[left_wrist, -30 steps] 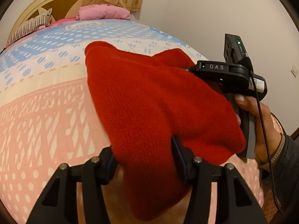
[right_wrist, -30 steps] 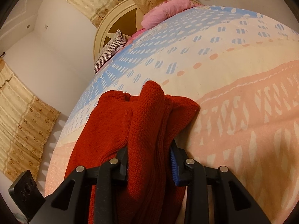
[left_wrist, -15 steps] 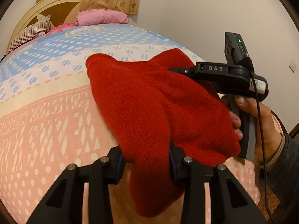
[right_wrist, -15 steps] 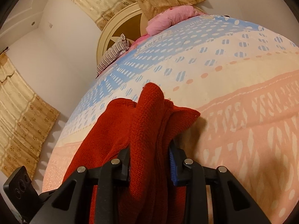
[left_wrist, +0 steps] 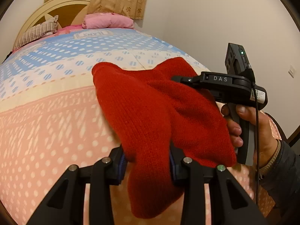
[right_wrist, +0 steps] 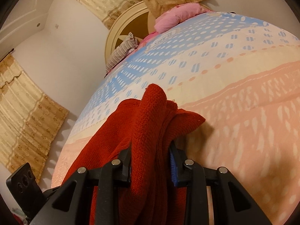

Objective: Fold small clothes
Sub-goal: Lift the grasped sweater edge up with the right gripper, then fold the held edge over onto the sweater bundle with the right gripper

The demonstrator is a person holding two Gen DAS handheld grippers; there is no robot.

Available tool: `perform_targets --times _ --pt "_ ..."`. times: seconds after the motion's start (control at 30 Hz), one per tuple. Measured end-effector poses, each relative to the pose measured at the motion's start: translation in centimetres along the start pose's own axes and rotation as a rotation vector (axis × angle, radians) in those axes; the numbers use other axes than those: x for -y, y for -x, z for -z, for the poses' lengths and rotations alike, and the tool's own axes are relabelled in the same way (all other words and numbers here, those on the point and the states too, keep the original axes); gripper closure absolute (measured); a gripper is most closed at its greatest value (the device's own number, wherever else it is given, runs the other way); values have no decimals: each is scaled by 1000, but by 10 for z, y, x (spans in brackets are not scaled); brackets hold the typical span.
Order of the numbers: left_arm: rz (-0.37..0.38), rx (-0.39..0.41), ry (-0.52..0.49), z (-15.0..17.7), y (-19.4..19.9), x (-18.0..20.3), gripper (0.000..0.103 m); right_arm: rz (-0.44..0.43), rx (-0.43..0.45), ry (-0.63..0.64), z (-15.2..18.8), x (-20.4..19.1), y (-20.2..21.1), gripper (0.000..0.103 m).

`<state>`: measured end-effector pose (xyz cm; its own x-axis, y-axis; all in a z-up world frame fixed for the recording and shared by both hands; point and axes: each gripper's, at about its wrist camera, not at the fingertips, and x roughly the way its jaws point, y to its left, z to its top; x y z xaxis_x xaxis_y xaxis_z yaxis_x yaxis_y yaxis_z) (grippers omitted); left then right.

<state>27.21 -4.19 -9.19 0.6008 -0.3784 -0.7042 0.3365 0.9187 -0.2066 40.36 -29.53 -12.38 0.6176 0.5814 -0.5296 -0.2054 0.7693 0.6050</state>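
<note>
Red knit garment pinched in both grippers above the bed.

The left gripper is clamped on a hanging fold; the right gripper is clamped on bunched layers. In the left view, the right hand grips its handle upright, beside the cloth.

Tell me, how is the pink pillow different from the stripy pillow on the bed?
The pink pillow is plain pink; the stripy pillow has thin brown and pale stripes. The pink pillow lies flat, while the stripy pillow leans tilted against the headboard. Both sit at the bed's far end.
</note>
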Motion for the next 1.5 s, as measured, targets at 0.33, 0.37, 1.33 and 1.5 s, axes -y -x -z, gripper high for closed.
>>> perform_targets --times 0.33,0.37,1.33,1.5 --pt "-34 34 12 19 32 -6 65 -71 -26 46 18 -40 -9 72" --pt "-39 42 10 20 36 -7 65 -78 -29 52 20 -45 -10 72" --pt "-151 122 69 72 114 -40 65 -265 -145 159 76 -155 -52 73" --pt "-173 124 68 79 124 -43 65 -291 -170 165 84 -168 -60 73"
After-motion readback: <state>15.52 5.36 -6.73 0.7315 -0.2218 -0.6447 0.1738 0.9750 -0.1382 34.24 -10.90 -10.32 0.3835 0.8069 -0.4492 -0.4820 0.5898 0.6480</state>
